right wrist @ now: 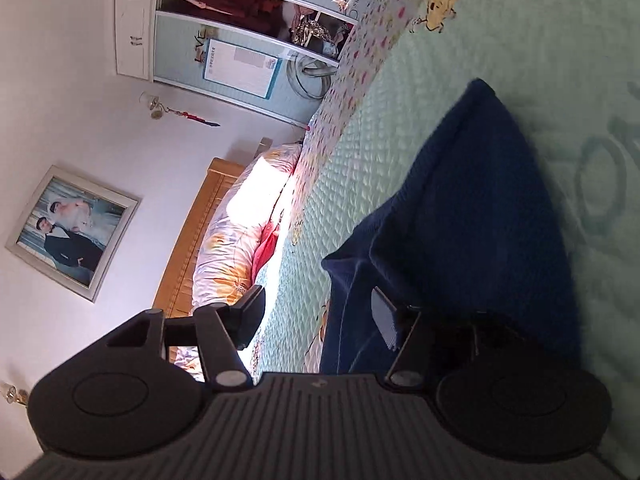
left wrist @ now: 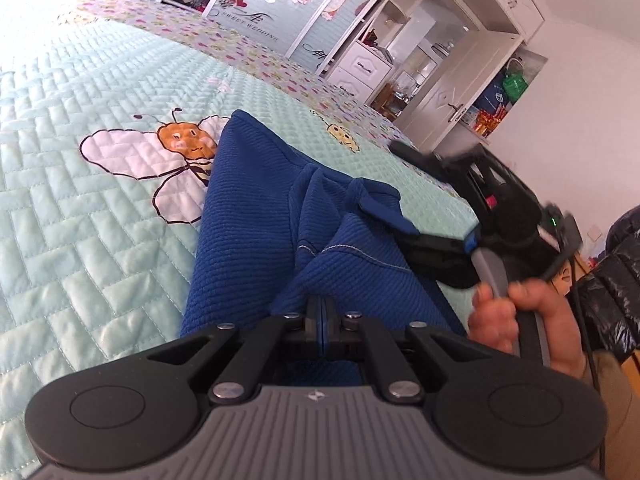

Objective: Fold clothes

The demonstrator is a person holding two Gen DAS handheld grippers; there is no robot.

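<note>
A blue knit garment [left wrist: 256, 216] lies bunched in folds on the mint quilted bedspread [left wrist: 80, 240]. My left gripper [left wrist: 322, 314] is shut, with an edge of the blue cloth pinched between its pads near the bed's front. In the left wrist view my right gripper [left wrist: 400, 190] is at the garment's right side, held by a hand [left wrist: 520, 320], its jaws apart. The right wrist view is rolled sideways: the right gripper [right wrist: 316, 316] stands open, one finger [right wrist: 384, 316] over the garment [right wrist: 460, 220], nothing pressed between the pads.
A bee picture [left wrist: 180, 148] is sewn into the bedspread left of the garment. A white wardrobe [left wrist: 460, 80] stands past the bed's far edge. Floral pillows [right wrist: 240, 232] and a wooden headboard [right wrist: 196, 232] are at the bed's head. A dark puffy sleeve [left wrist: 616, 272] is at the right.
</note>
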